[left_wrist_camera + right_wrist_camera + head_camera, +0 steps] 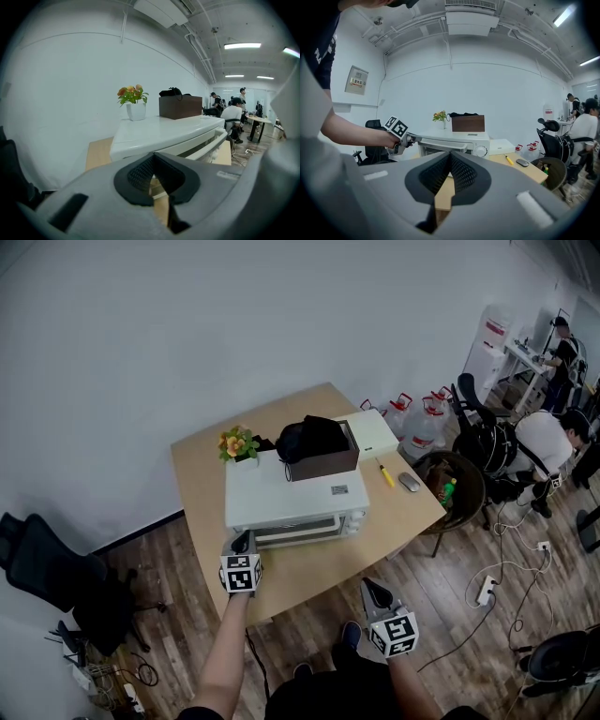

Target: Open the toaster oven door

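Toaster oven point(298, 493), white, sits on the middle of the wooden tabletop point(201, 486) with its front towards us. Its door point(296, 530) stands upright against the front, and we cannot tell whether it is open a crack. The long handle point(440, 143) runs across the top of the door, and the knobs point(354, 518) are at the right end.

The left tongs point(242, 543) are at the left end of that handle. In the left gripper view their tips meet with nothing between them, and the handle lies just beyond and to the right. From the right gripper view the tips seem to reach the handle's end, but we cannot tell whether they touch it.

The right tongs point(376, 591) hang in front of the tabletop's near edge, well apart from the oven and pointing at its front. Their tips are pressed together on nothing.

On the oven's top we see 1 flower pot point(240, 446) at the back left and 1 brown box point(324, 465) with a black bundle point(309, 437) in it. A flat white box point(375, 432) lies beside the oven on the right, with a yellow pen point(385, 473) and a mouse point(410, 482) near it.
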Available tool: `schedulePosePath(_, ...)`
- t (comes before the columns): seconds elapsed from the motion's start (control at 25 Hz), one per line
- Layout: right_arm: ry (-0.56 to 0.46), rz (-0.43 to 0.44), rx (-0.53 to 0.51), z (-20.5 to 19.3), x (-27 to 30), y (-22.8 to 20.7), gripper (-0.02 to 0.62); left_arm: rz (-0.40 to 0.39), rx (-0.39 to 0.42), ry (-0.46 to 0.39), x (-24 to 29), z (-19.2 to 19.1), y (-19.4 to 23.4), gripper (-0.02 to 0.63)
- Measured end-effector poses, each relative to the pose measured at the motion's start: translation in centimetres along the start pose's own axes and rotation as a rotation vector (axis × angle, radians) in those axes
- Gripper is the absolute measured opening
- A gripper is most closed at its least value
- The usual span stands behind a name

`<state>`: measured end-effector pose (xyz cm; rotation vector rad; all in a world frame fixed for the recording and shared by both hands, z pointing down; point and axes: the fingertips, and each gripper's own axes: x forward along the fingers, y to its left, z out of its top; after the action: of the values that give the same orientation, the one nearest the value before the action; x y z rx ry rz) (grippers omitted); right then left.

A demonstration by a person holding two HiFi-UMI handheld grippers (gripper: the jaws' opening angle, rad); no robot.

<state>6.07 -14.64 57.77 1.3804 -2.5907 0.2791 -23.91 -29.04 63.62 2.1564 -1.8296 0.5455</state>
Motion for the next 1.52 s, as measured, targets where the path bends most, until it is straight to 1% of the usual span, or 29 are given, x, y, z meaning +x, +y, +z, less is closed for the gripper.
schedulePosePath(0.12, -0.003, 0.003, -0.004, 0.1, 0.3, -0.1, -0.005, -0.016, 0.005, -0.01, 0.0, -0.2, -0.5, -0.005)
schedulePosePath(0.32, -0.01, -0.002, -0.005, 0.4, 0.2, -0.3, -0.005, 0.007, -0.038, -0.038, -0.5, -0.5, -0.6, -0.005)
schedulePosePath(0.6, -0.004, -0.007, -0.007, 0.1, -0.2, -0.4, -0.005, -0.005, -0.036, -0.063, -0.9, -0.7, -0.9, -0.005)
schedulePosePath(0.72, -0.003, -0.006, -0.009, 0.1, -0.3, -0.3, -0.005, 0.005, -0.039, -0.074, -1.1, -0.8, -0.9, -0.005)
schedulePosePath(0.84, 0.001, -0.008, -0.011, 0.1, -0.4, -0.3, -0.005, 0.01, -0.069, -0.088, -1.2, -1.0, -0.8, -0.005)
schedulePosePath(0.92, 0.003, -0.01, -0.01, 0.0, -0.6, -0.4, -0.005, 0.004, -0.085, -0.088, -1.2, -1.0, -0.9, -0.005)
schedulePosePath(1.28, -0.003, -0.003, -0.01, -0.1, -1.0, 0.2, -0.003, -0.004, -0.081, -0.082, -1.9, -1.5, -1.3, -0.005)
schedulePosePath(1.52, -0.002, -0.011, -0.005, -0.4, -1.6, 0.1, -0.003, -0.008, -0.096, -0.086, -2.5, -2.0, -1.5, -0.005)
